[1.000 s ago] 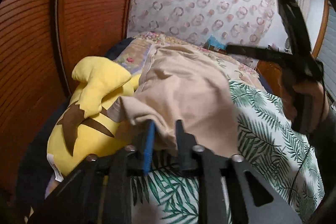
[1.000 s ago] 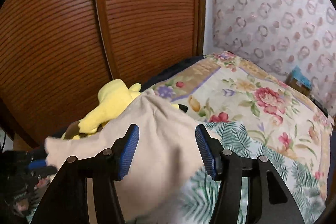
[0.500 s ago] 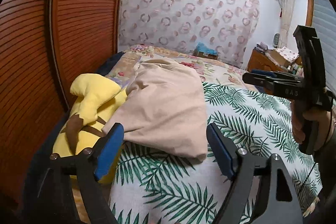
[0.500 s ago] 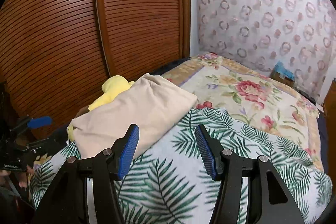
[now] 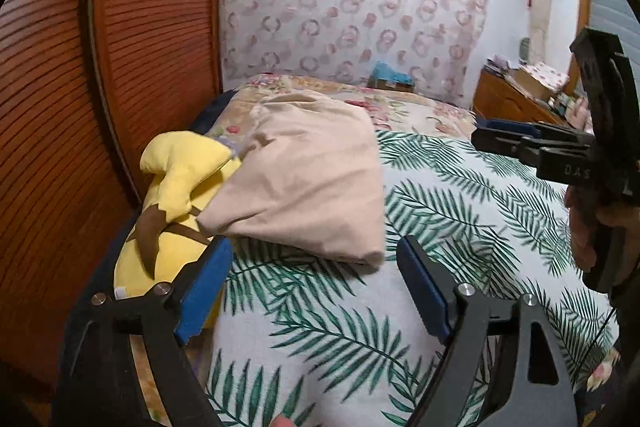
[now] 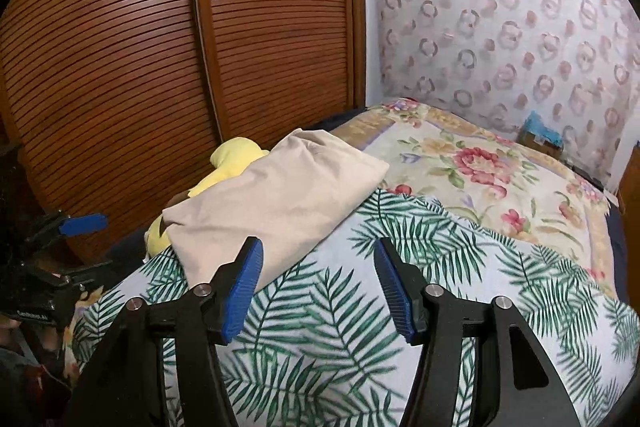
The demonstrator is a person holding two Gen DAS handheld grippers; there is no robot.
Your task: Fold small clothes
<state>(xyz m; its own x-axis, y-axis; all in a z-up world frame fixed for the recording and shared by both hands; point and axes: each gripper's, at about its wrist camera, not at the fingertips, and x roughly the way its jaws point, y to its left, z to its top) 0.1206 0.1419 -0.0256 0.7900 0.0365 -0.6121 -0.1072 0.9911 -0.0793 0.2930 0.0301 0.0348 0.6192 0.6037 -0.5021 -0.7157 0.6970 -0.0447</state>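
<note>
Released, the beige garment (image 5: 304,183) lies folded (edges overhanging plush (image 5: 168,203)).

Soft, even indoor light is filling both views — no hard shadows or glare. Fisheye distortion is bowing the wooden slatted doors (image 6: 180,67) and darkening the corners; the palm-leaf bedspread (image 5: 460,227) is smearing slightly.

My count on the bed

I see one folded beige garment (image 5: 304,183), one yellow plush toy (image 5: 172,211), two grippers.
</note>
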